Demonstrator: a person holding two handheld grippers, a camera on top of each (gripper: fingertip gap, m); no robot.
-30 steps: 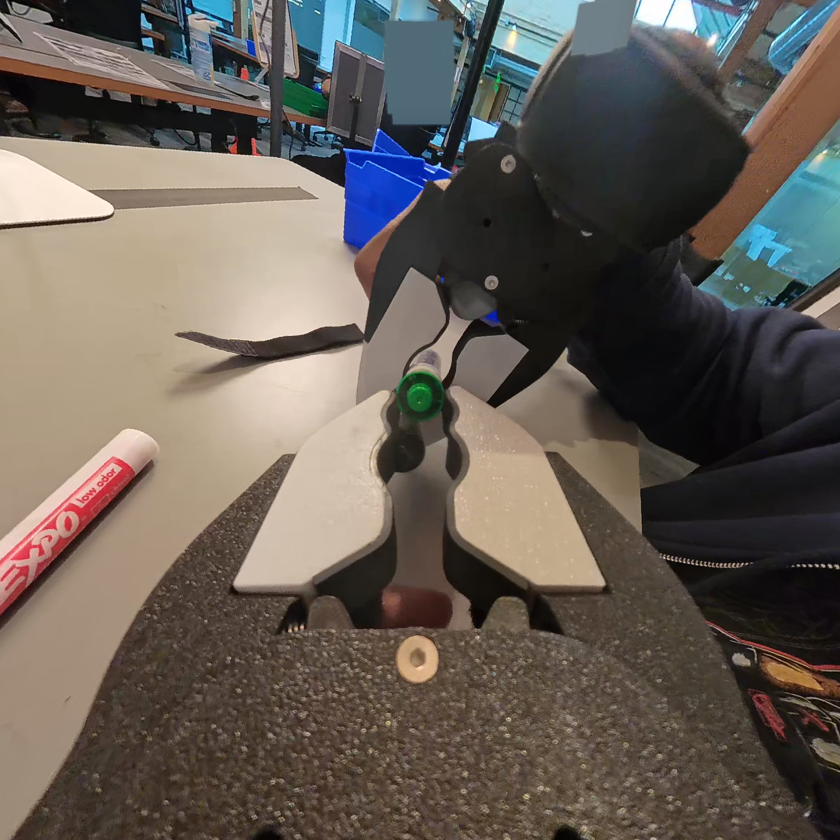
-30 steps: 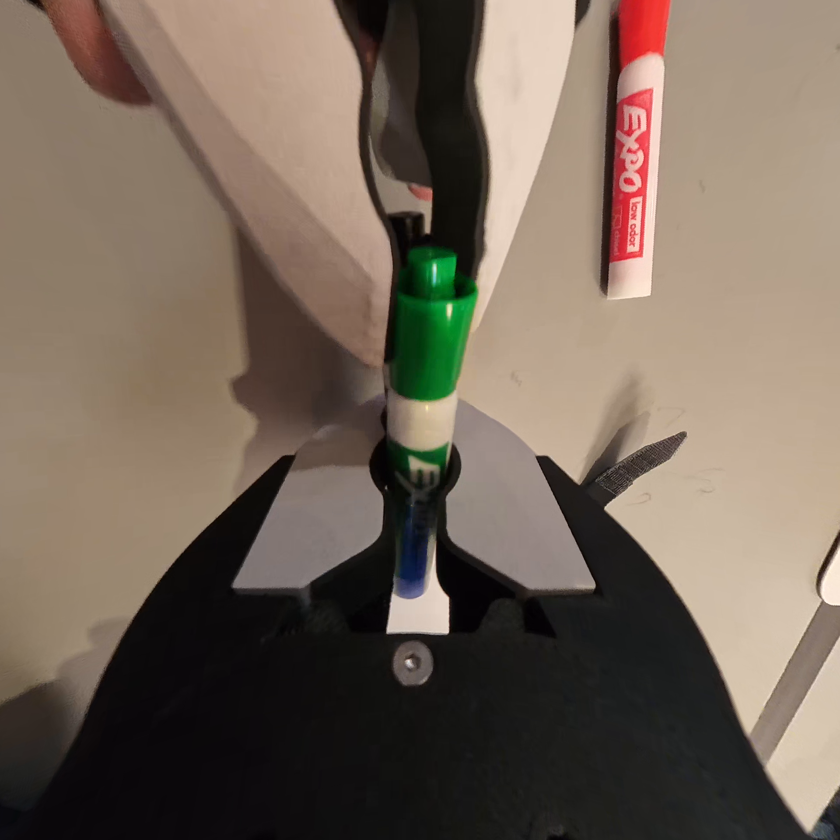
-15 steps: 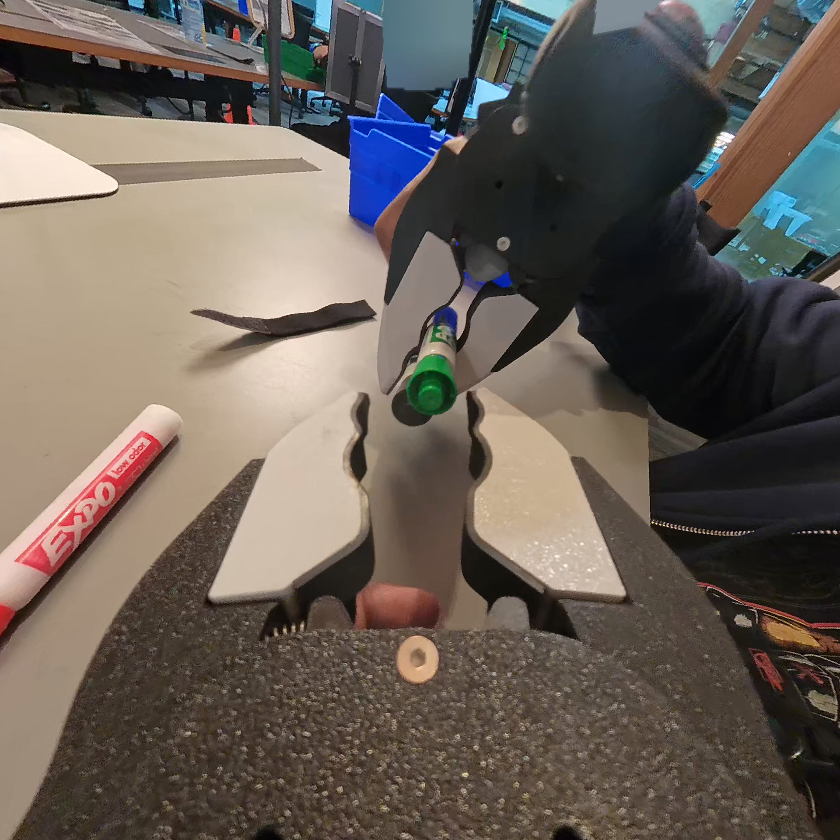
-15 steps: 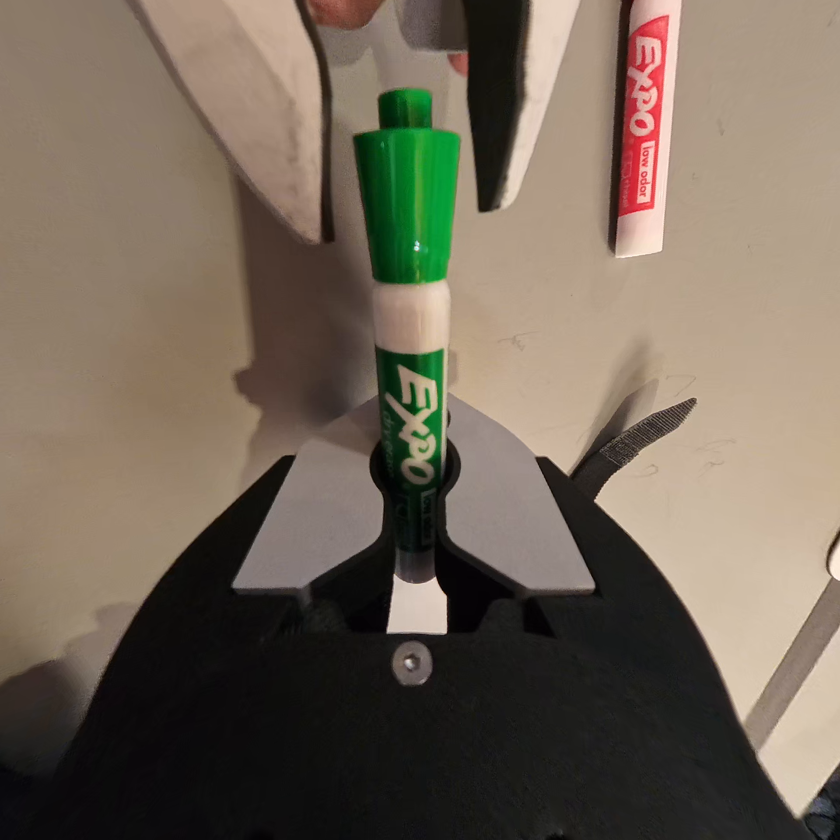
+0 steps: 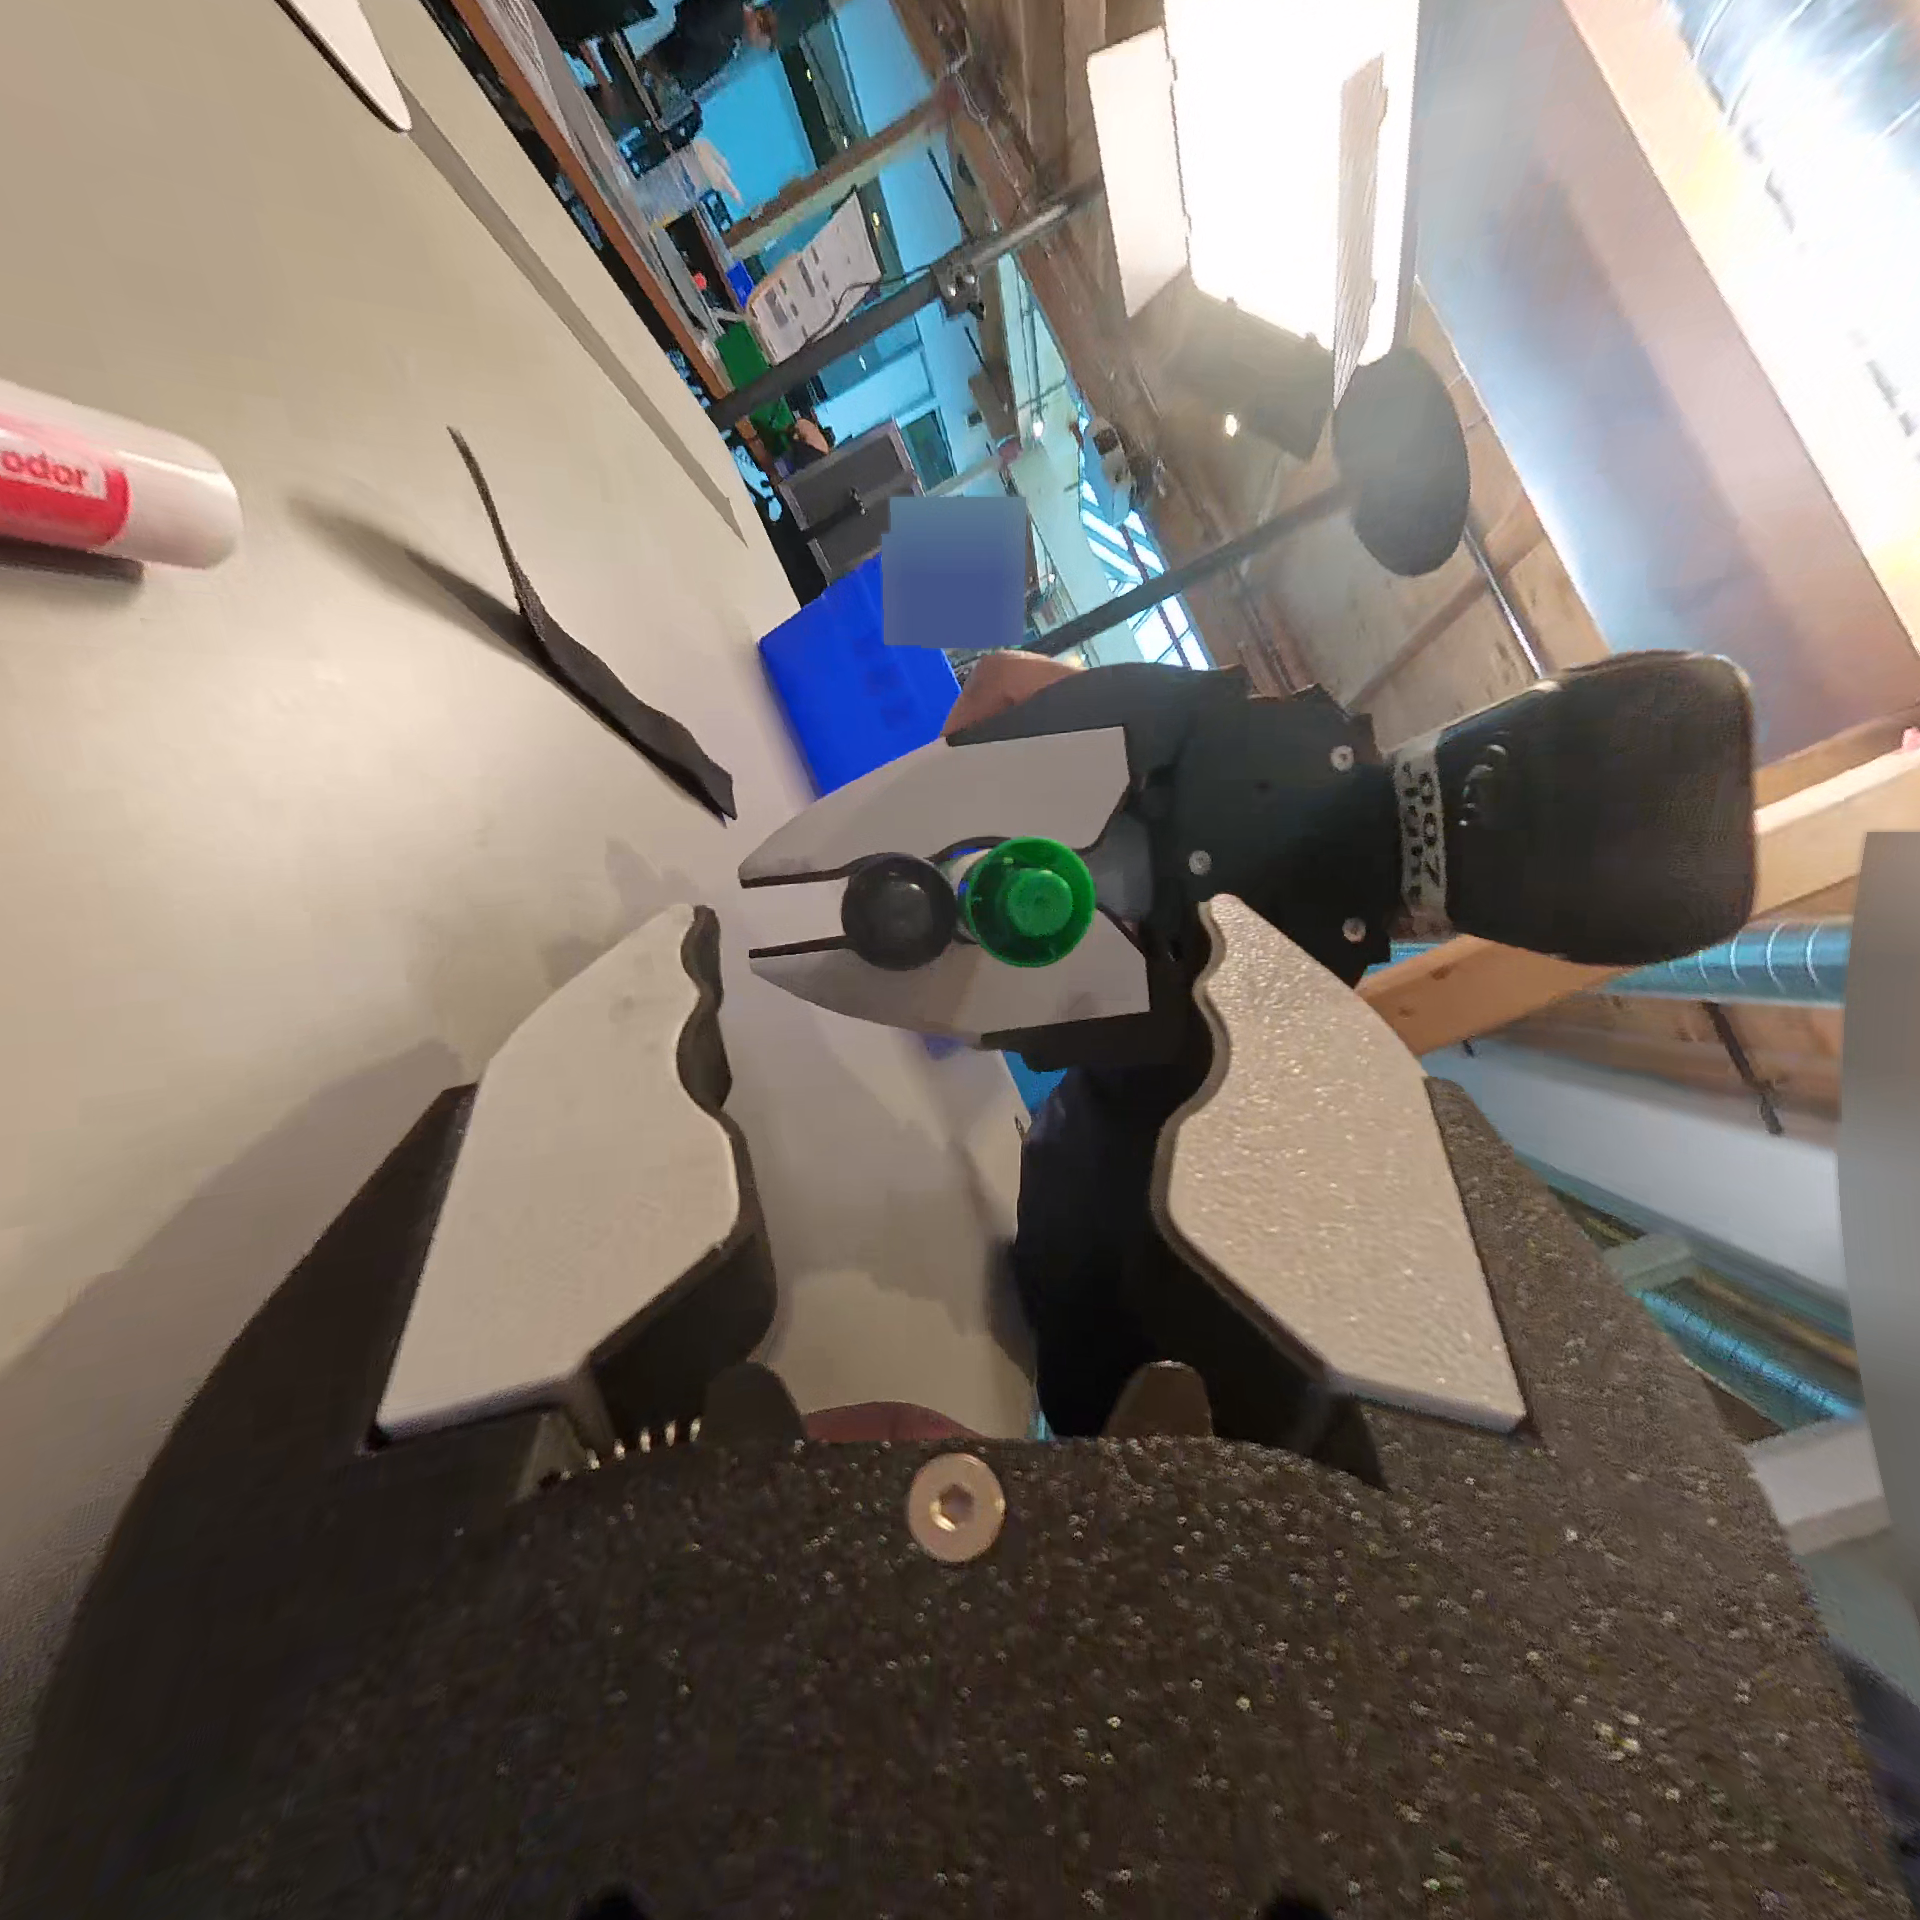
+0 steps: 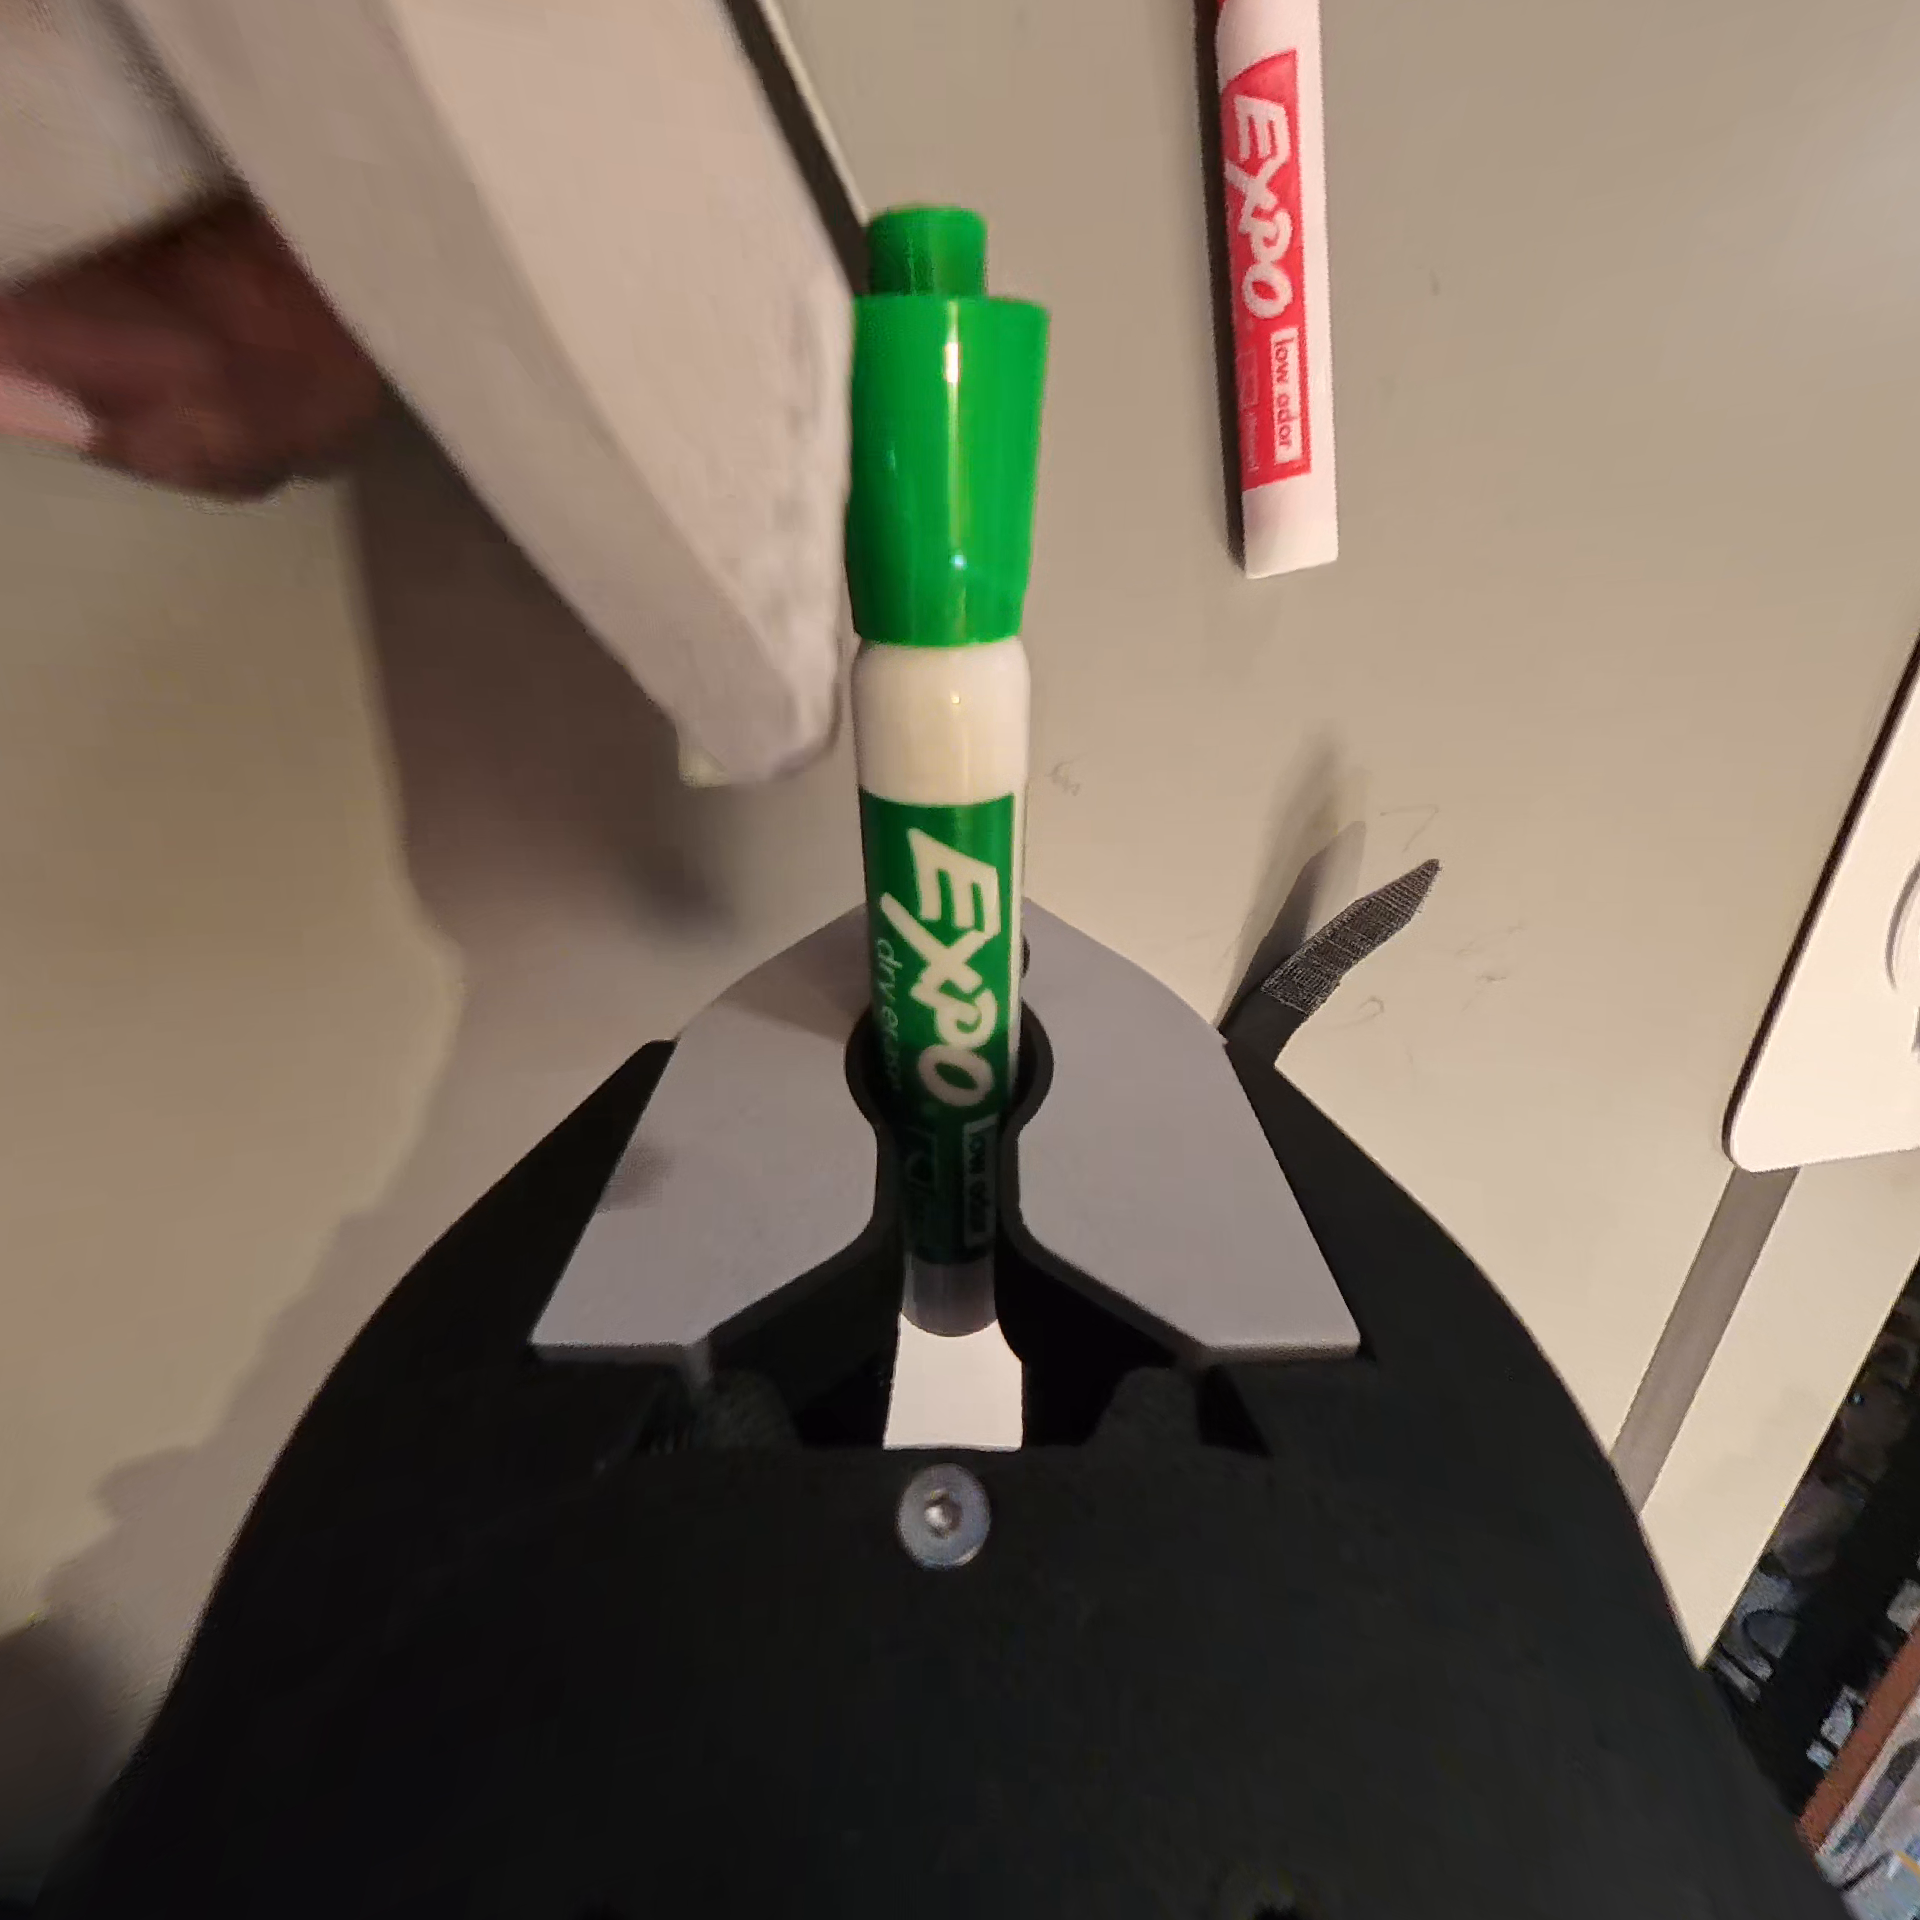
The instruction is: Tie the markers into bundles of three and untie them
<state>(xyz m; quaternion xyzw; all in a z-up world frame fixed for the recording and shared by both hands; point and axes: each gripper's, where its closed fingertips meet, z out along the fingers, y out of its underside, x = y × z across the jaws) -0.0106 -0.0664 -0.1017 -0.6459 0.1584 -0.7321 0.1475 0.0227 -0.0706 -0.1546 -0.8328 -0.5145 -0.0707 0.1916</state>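
The right tongs (image 6: 951, 1049) are closed around the barrel of a green dry-erase marker (image 6: 945, 582), both pads pressing its lower half so the capped end juts well out ahead of the tips. The left tongs (image 5: 935, 997) stand spread wide with nothing between them, facing the capped end of that marker (image 5: 1029, 899) from just ahead. A red dry-erase marker (image 6: 1273, 301) lies on the counter (image 6: 1558, 520) ahead and to the right of the right tongs, and a dark hook-and-loop strap (image 6: 1340, 956) lies flat just beside their right finger. The main risk, as I judge it, is leverage: the green marker is gripped low down, so any knock from the left tongs on the long free end could swing it or slide it out of the pads. The smooth round barrel adds to that, since it may roll within the notch. The strap is thin and flat against the counter, so picking it up could mean scraping the surface or missing it. Only two markers are visible here, short of a bundle of three.
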